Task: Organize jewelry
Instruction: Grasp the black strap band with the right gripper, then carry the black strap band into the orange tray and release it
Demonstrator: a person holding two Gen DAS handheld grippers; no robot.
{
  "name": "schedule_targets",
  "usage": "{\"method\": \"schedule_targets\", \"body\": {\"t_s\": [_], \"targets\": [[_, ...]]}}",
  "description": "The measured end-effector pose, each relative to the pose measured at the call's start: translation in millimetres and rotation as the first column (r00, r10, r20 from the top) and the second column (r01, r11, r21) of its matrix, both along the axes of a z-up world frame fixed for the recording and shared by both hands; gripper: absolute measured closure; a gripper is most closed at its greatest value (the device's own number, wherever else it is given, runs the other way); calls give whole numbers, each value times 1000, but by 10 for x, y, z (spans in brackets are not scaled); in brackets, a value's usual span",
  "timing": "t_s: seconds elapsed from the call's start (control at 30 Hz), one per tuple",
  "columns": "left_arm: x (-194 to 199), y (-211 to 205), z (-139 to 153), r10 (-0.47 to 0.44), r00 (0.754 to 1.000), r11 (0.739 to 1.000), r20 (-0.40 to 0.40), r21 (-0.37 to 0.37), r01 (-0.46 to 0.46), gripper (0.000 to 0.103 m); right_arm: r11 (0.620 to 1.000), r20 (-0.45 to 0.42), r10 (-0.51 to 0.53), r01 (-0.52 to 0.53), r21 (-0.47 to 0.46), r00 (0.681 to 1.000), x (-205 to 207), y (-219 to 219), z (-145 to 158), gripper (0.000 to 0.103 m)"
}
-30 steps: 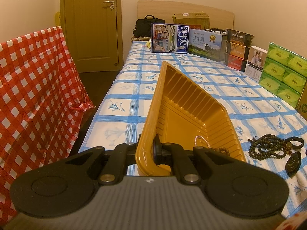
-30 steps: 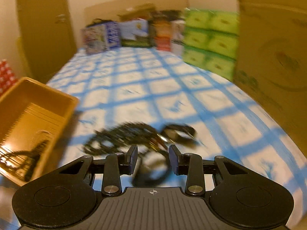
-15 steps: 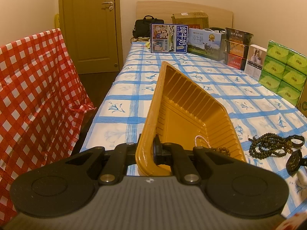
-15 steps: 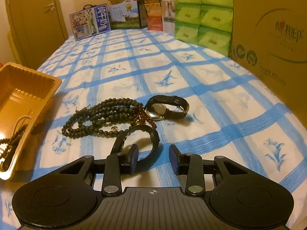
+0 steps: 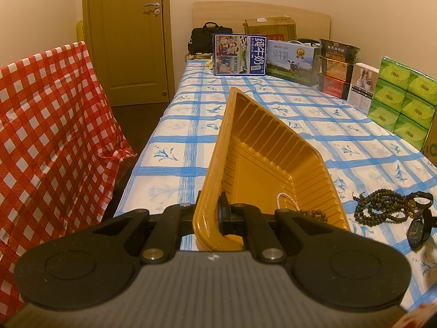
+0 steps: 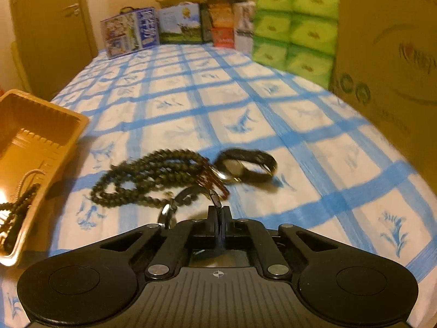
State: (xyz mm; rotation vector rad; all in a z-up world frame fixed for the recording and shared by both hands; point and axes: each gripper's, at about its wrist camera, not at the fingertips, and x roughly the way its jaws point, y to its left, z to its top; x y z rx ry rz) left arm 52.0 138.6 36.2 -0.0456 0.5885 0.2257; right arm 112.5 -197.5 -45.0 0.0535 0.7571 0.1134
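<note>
My left gripper (image 5: 210, 213) is shut on the near wall of a yellow plastic tray (image 5: 262, 147), holding it tilted. A pearl string (image 5: 285, 199) and a dark bead bracelet (image 5: 314, 214) lie in the tray. My right gripper (image 6: 218, 216) is shut on the strap of a black watch (image 6: 188, 198), whose face hangs to the left. The same watch shows in the left wrist view (image 5: 419, 225). A long dark bead necklace (image 6: 153, 176) lies beyond it on the blue checked cloth. A second black watch (image 6: 245, 165) lies to its right. The tray also shows in the right wrist view (image 6: 30, 142).
Milk cartons (image 5: 240, 54) and noodle boxes (image 5: 337, 65) stand at the far end. Green tissue packs (image 6: 295, 30) and a large cardboard box (image 6: 387, 63) line the right side. A red checked cloth (image 5: 46, 125) hangs left of the table edge.
My right gripper has closed on the near watch's strap and begun lifting it; half a second ago it was open around it. The left gripper and tray have hardly moved.
</note>
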Motion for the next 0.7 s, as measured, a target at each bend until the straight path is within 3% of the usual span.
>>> {"method": "schedule_targets", "body": {"t_s": [0.23,0.47,0.7], "targets": [[2,-7,0,1,1000,1000,0,0,-1,96,994,77,105,-105,-5,991,-61,334,317,101],[2,-11,-1,1,1000,1000,0,0,-1,96,971,136,234,-239,28,963,-18,786,629,101],[1,-10,-1,0,1000,1000,0,-1,0,96,932,135,349,-359,57,927,32,1242,667,101]]}}
